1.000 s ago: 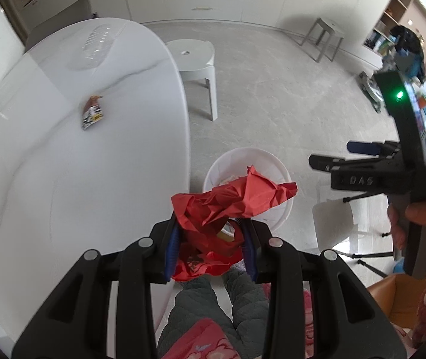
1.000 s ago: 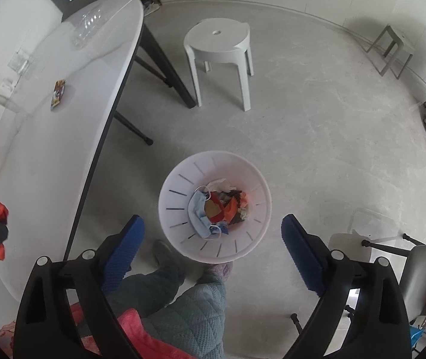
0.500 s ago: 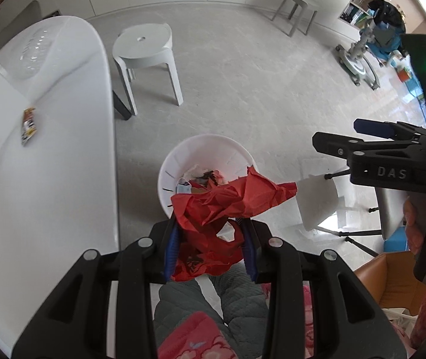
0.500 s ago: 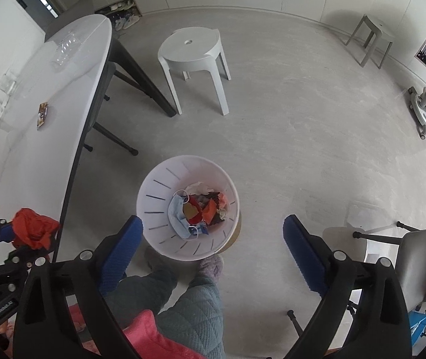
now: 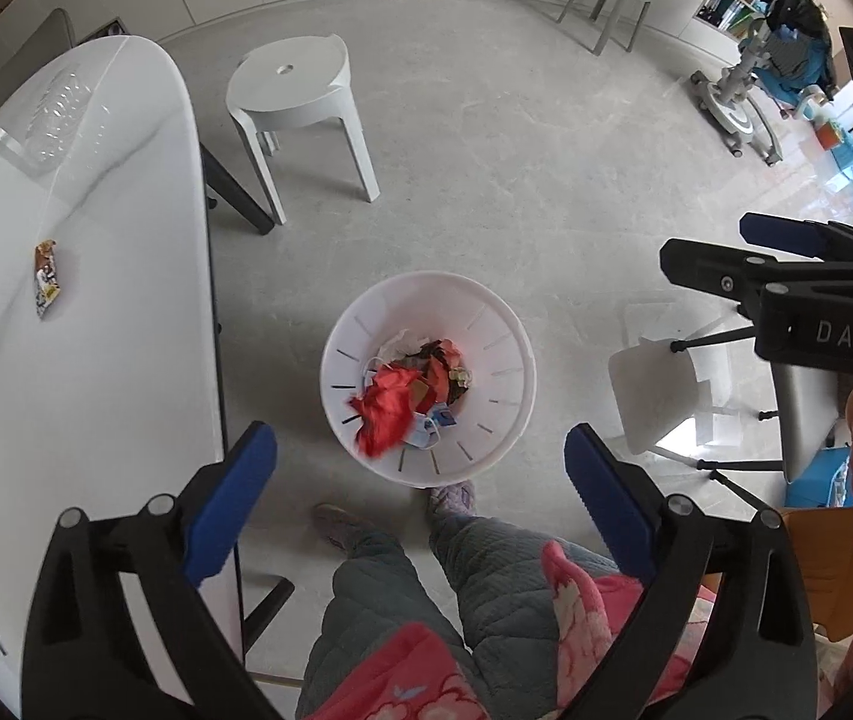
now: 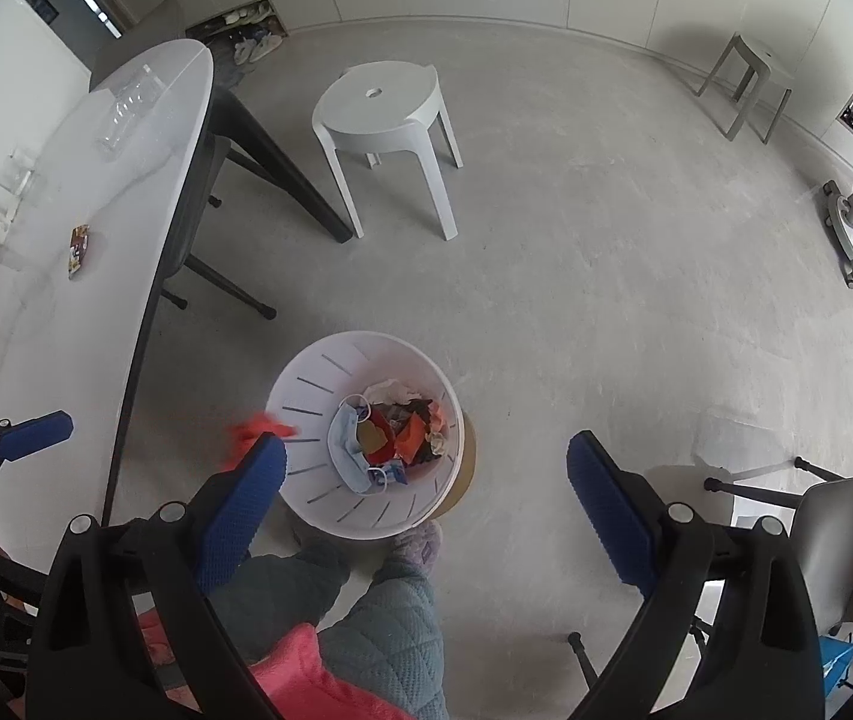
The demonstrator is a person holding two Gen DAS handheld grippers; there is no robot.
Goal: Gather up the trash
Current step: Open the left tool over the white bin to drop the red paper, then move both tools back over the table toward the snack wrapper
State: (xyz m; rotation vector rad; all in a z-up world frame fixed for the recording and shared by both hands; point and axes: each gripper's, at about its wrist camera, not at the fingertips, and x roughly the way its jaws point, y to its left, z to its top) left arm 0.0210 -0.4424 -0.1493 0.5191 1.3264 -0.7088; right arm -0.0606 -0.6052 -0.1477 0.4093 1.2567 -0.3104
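a: left wrist view: left gripper (image 5: 420,468) jaws have just been opening, now wide apart, nothing between them. red crumpled wrapper (image 5: 383,408) lies below and ahead of it, inside the white bin (image 5: 504,324) on the floor.

b: right gripper (image 6: 426,474)?

a: spread wide, empty, above the bin's near rim. a blurred red scrap shows beside its left finger (image 6: 246,486).

b: remaining trash?

a: one snack wrapper (image 5: 46,277) on the table (image 5: 96,360), well off to the left gripper's left.
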